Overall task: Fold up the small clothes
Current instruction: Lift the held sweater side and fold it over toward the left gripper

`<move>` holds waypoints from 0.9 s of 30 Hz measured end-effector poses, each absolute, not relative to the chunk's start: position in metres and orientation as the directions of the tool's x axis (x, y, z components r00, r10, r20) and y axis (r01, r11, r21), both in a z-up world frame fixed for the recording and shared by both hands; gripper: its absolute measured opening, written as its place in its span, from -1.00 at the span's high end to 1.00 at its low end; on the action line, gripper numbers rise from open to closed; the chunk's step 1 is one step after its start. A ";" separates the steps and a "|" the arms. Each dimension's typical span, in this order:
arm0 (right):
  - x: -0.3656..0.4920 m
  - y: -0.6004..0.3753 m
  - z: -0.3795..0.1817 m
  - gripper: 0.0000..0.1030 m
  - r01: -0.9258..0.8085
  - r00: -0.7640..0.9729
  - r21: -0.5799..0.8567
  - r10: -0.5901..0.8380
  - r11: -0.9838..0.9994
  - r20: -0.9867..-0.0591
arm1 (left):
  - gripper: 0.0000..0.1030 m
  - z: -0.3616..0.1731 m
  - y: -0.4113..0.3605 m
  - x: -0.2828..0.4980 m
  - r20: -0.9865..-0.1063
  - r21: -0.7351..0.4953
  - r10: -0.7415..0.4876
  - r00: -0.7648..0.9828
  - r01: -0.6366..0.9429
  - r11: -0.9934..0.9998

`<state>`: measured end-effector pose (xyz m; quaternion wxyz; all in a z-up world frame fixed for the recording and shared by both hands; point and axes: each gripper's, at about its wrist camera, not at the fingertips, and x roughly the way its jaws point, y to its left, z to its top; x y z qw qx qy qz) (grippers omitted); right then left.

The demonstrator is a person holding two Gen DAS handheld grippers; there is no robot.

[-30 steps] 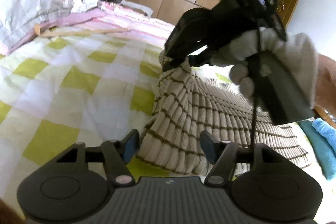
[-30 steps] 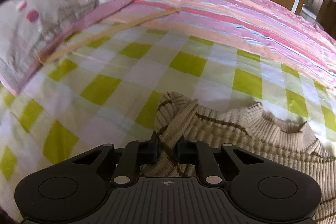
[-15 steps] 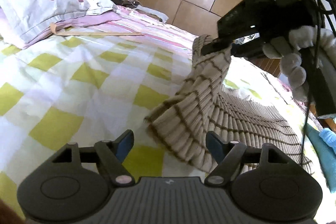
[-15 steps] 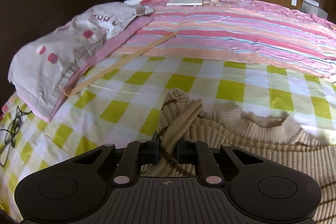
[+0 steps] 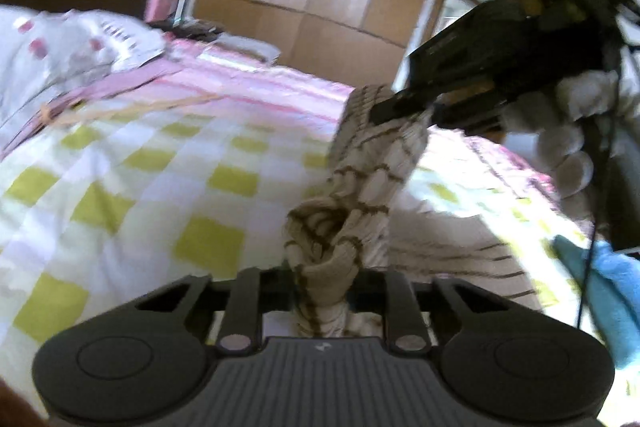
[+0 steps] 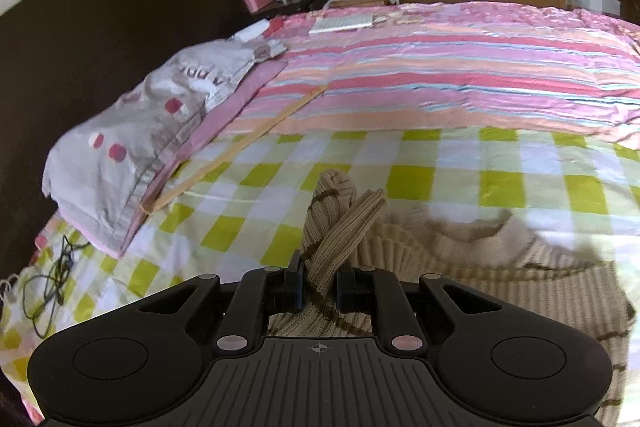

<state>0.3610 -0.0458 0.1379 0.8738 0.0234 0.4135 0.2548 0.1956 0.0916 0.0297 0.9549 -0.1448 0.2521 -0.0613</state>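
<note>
Your left gripper (image 5: 324, 291) pinches a bunched fold of the beige striped sweater (image 5: 360, 195), and your right gripper (image 6: 318, 289) clamps its cuff. The sleeve stretches taut between them, lifted above the green-checked bedsheet (image 6: 440, 179), the body trailing on it.

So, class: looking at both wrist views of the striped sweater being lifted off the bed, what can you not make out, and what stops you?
- Left gripper pads: left wrist view, buried in bunched striped sweater.
- Sweater's lower hem: right wrist view, hidden under the right gripper body and cut by the frame edge.
- Blue cloth: left wrist view, cut off at the right edge, blurred.
- Pillow lettering: right wrist view, folded and partly hidden.
- Nightstand items: left wrist view, motion-blurred.
</note>
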 end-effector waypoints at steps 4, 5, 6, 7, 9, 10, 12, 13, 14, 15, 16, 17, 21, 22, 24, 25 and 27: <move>0.366 -0.079 0.152 0.74 -0.406 0.562 0.273 0.473 0.872 -0.678 | 0.54 0.061 0.056 0.197 -0.400 -0.274 -0.250 0.882 0.145 0.951; 0.368 -0.090 0.156 0.74 -0.397 0.571 0.279 0.474 0.874 -0.671 | 0.54 0.066 0.047 0.198 -0.387 -0.269 -0.265 0.883 0.167 0.949; 0.370 -0.100 0.159 0.74 -0.387 0.579 0.285 0.472 0.877 -0.665 | 0.54 0.072 0.037 0.199 -0.376 -0.265 -0.282 0.883 0.189 0.945; 0.372 -0.111 0.161 0.74 -0.377 0.588 0.290 0.469 0.880 -0.659 | 0.54 0.077 0.027 0.202 -0.367 -0.261 -0.300 0.880 0.213 0.942; 0.376 -0.129 0.164 0.74 -0.358 0.602 0.295 0.460 0.886 -0.652 | 0.54 0.082 0.007 0.206 -0.355 -0.243 -0.326 0.876 0.250 0.937; 0.378 -0.138 0.164 0.74 -0.350 0.608 0.296 0.456 0.889 -0.650 | 0.54 0.083 -0.005 0.208 -0.352 -0.224 -0.332 0.875 0.266 0.938; 0.380 -0.155 0.163 0.74 -0.337 0.617 0.299 0.449 0.893 -0.646 | 0.54 0.083 -0.025 0.212 -0.358 -0.197 -0.345 0.868 0.291 0.936; 0.381 -0.162 0.161 0.74 -0.331 0.620 0.301 0.446 0.894 -0.645 | 0.54 0.081 -0.034 0.214 -0.365 -0.190 -0.356 0.860 0.306 0.933; 0.383 -0.170 0.157 0.74 -0.324 0.622 0.303 0.443 0.896 -0.646 | 0.54 0.079 -0.043 0.216 -0.373 -0.184 -0.365 0.853 0.317 0.930; 0.384 -0.178 0.153 0.74 -0.316 0.623 0.306 0.440 0.898 -0.647 | 0.54 0.076 -0.051 0.218 -0.382 -0.177 -0.371 0.846 0.327 0.928; 0.385 -0.185 0.148 0.74 -0.307 0.622 0.309 0.435 0.900 -0.651 | 0.54 0.071 -0.059 0.219 -0.392 -0.164 -0.375 0.840 0.337 0.927; 0.387 -0.192 0.142 0.74 -0.296 0.621 0.312 0.429 0.903 -0.655 | 0.54 0.067 -0.066 0.219 -0.400 -0.147 -0.373 0.837 0.343 0.928; 0.391 -0.219 0.114 0.74 -0.246 0.610 0.335 0.414 0.910 -0.676 | 0.54 0.047 -0.090 0.222 -0.450 -0.108 -0.378 0.809 0.371 0.922; 0.392 -0.225 0.108 0.74 -0.235 0.608 0.336 0.407 0.912 -0.681 | 0.54 0.042 -0.095 0.223 -0.465 -0.103 -0.379 0.800 0.376 0.921; 0.394 -0.235 0.095 0.74 -0.218 0.603 0.333 0.395 0.917 -0.693 | 0.54 0.035 -0.104 0.225 -0.487 -0.092 -0.380 0.786 0.387 0.918; 0.395 -0.239 0.088 0.74 -0.212 0.599 0.335 0.393 0.918 -0.697 | 0.54 0.033 -0.107 0.226 -0.494 -0.087 -0.381 0.781 0.392 0.916; 0.396 -0.246 0.080 0.74 -0.202 0.597 0.339 0.389 0.919 -0.701 | 0.54 0.029 -0.116 0.228 -0.505 -0.074 -0.380 0.775 0.399 0.914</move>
